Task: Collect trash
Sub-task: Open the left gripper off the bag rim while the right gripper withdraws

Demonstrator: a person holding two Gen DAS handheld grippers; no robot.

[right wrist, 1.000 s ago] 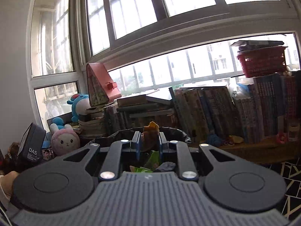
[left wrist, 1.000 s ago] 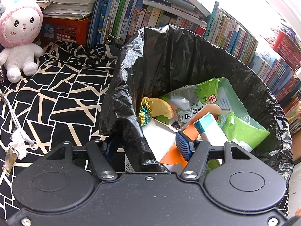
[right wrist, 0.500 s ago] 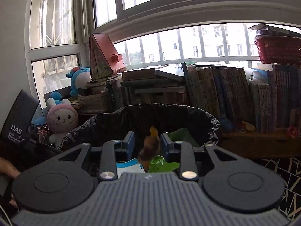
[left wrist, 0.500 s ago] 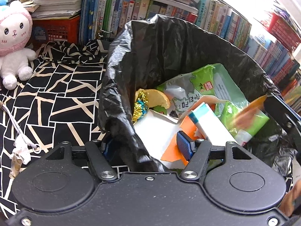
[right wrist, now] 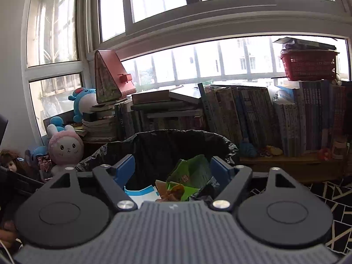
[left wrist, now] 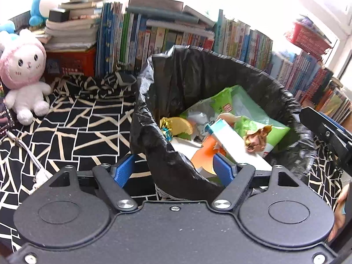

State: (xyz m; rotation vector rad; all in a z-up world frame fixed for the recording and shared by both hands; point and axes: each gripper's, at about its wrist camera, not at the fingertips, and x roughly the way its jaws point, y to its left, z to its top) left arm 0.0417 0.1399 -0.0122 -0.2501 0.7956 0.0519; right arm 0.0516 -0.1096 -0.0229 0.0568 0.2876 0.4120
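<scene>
Black-and-white crackle-pattern cloth [left wrist: 72,127] covers the surface, flat and mostly open left of the bin up to a wall of upright books [left wrist: 167,37]. Black bin bag [left wrist: 198,81] – thin, crinkled plastic, round rim folded outward, near edge sagging inward in 1 slack flap. Room inside is tight: trash fills the bin close to the rim. Glossy green snack bag [left wrist: 248,107] lies on top toward the back, a white carton with teal edge [left wrist: 231,138] in front of it, flat orange card [left wrist: 204,156] below, a yellow peel [left wrist: 182,125] beside a scrap of blue-gold foil [left wrist: 165,128]. Crumpled brown wrapper [left wrist: 255,137] now rests on the green bag – loose, touching no pad.

Left gripper [left wrist: 173,170]: jaws have just been opening, blue ribbed pads straddle the sagging bag flap without pressing it. Right gripper [right wrist: 173,168]: jaws have just been opening, wide apart above the bin, nothing between them. Soft pink-hooded plush rabbit [left wrist: 24,74] sits at the cloth's far left edge, well apart from the bin.
</scene>
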